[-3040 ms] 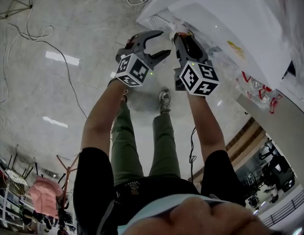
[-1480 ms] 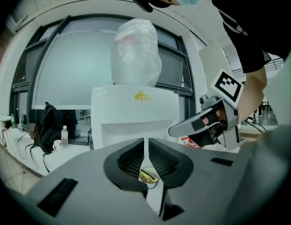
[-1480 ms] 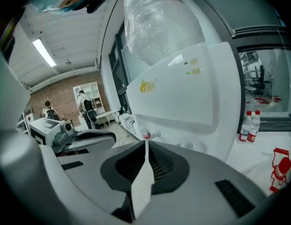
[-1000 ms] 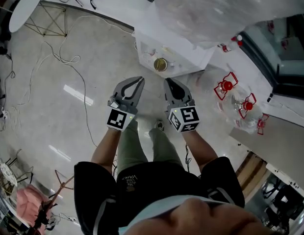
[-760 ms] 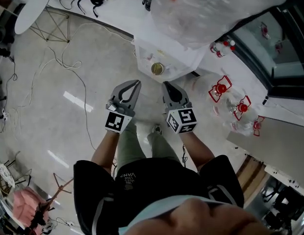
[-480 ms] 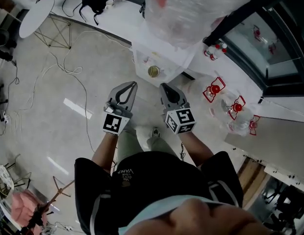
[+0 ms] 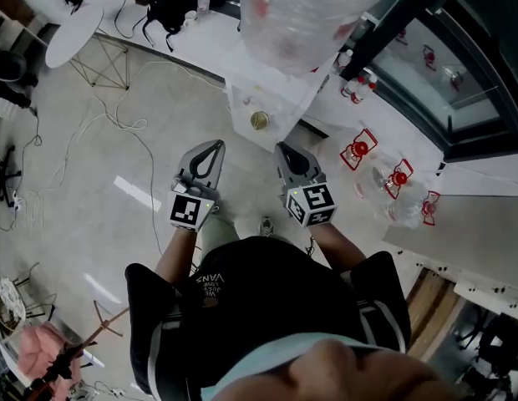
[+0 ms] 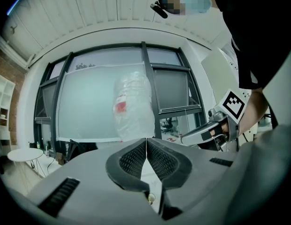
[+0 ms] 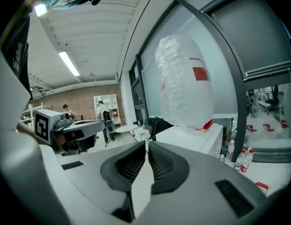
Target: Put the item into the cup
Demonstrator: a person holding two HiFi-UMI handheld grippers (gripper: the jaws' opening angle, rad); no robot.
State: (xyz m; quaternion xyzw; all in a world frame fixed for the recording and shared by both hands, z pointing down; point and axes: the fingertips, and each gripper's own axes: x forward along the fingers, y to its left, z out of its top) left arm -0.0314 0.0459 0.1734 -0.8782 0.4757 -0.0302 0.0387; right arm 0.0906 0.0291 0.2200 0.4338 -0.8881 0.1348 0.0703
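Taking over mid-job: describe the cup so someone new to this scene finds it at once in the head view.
Find the big clear plastic bag at the top of the head view; a white cabinet stands under it. On the cabinet sits the cup: small, round, open-topped, tan inside, unlike the red-capped bottles to its right.

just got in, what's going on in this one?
A person stands holding the left gripper and the right gripper out in front, side by side above the floor and short of the white table. Both pairs of jaws are closed with nothing between them. The cup sits on that table, which also bears a big clear plastic bag. No item is held, so nothing is headed for the cup yet.
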